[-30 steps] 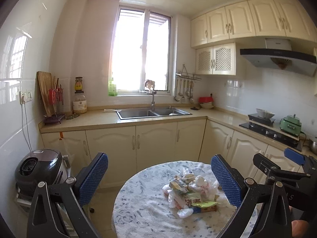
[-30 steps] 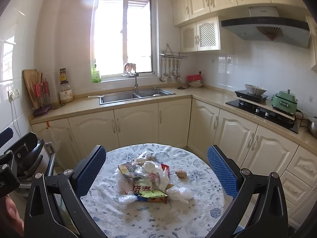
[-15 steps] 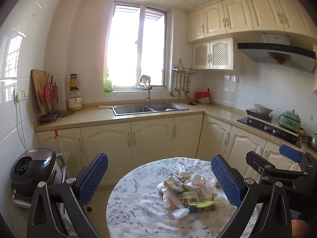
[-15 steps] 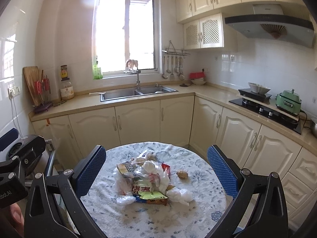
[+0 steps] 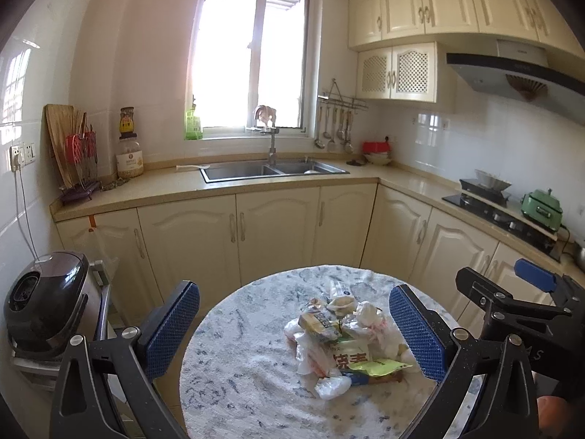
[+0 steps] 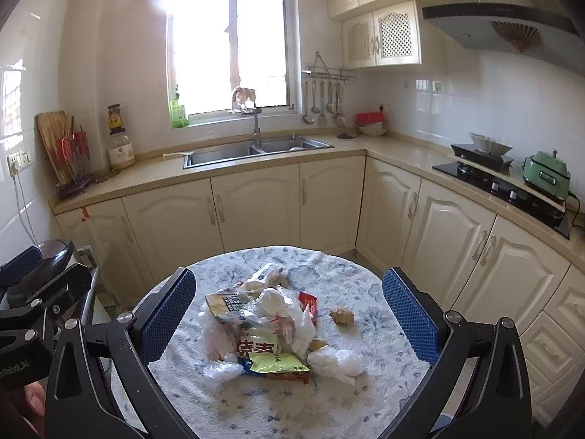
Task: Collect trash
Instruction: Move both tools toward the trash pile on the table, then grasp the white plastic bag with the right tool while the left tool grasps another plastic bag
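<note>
A heap of trash, made of crumpled plastic bags and snack wrappers, lies on a round table with a blue-and-white patterned cloth. A small brown lump sits apart, right of the heap. My left gripper hangs open above the table's near side, the heap ahead and to its right. My right gripper is open too, with the heap framed between its blue pads. Neither holds anything.
Cream cabinets and a beige counter wrap the room behind the table, with a steel sink under the window. A stove and green pot stand at right. A dark cooker sits on a rack at left.
Both views have drifted slightly, and the trash heap now sits a little nearer and more central between the fingers. Both grippers stayed open. Nothing on the table moved.
</note>
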Available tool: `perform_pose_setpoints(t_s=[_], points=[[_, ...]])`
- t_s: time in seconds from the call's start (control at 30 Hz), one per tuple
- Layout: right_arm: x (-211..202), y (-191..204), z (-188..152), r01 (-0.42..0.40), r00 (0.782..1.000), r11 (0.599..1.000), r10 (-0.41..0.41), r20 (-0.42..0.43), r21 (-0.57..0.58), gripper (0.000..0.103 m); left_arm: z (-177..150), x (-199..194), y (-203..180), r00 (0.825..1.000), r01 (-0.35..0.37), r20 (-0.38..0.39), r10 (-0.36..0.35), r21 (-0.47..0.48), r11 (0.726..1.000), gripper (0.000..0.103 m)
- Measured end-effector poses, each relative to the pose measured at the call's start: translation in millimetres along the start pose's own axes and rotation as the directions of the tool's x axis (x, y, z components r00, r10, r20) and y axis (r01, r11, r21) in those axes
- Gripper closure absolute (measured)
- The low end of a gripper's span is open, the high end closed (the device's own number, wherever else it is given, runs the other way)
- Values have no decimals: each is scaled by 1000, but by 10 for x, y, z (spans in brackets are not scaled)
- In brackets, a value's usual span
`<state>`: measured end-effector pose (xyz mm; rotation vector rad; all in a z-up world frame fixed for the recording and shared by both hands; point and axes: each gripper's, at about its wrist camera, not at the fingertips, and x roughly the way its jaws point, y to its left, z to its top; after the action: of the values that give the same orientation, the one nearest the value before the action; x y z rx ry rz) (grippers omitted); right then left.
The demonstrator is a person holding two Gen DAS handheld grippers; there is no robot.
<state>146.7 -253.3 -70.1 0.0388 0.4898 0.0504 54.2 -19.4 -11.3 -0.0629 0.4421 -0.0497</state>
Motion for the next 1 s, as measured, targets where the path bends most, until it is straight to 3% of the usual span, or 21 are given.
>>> perform_pose_setpoints(t_s=[0.33, 0.63, 0.83, 1.0], points=[[540, -289, -372, 16, 989, 999, -9, -150, 42, 0, -126, 711, 34, 987, 1, -160, -3, -12, 1000, 1], [1129, -620, -946, 29, 937, 993, 13, -350, 116, 9, -363, 1323, 17, 953, -24, -303, 25, 4, 1000, 1], [1373, -680, -1160, 18, 910, 990, 43, -413, 142, 16, -498, 1777, 3, 928, -39, -371, 35, -3, 999, 1], [1624, -690, -1265, 14, 885, 989, 57, -463, 149, 22, -557, 2098, -18, 918, -46, -394, 46, 9, 999, 1]])
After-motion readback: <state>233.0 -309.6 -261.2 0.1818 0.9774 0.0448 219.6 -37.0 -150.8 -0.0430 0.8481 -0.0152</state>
